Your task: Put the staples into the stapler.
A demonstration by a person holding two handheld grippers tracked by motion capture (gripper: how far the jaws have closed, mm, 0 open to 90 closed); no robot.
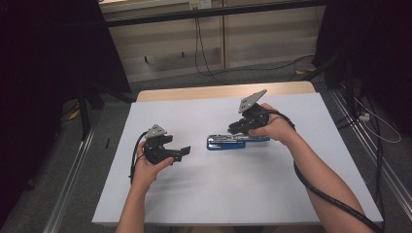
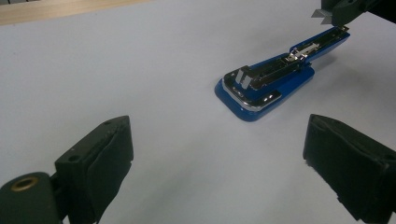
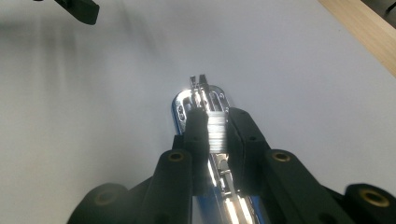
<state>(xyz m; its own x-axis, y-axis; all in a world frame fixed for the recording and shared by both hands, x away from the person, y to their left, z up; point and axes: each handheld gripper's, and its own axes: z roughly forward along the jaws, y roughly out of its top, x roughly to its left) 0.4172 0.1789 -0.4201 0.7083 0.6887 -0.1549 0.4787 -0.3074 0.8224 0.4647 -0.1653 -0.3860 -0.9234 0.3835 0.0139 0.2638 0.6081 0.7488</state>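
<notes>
At the centre of the high view, a blue stapler [image 1: 228,141] lies flat on the white table [image 1: 218,194], opened out lengthwise so its chrome staple channel faces up. In the right gripper view a small block of staples [image 3: 215,132] sits over that channel, pinched between the nearly closed jaws of the right gripper [image 3: 215,133]; whether the block already rests in the channel cannot be told. The right hand [image 1: 278,127] comes in from the lower right of the high view, forearm angled toward centre, gripper pointing left and down onto the stapler's right half. The left gripper [image 1: 180,153] sits at centre left, well apart from the stapler, jaws wide apart and holding nothing. The left hand [image 1: 148,167] holds it level above the table, pointing right toward the stapler.
</notes>
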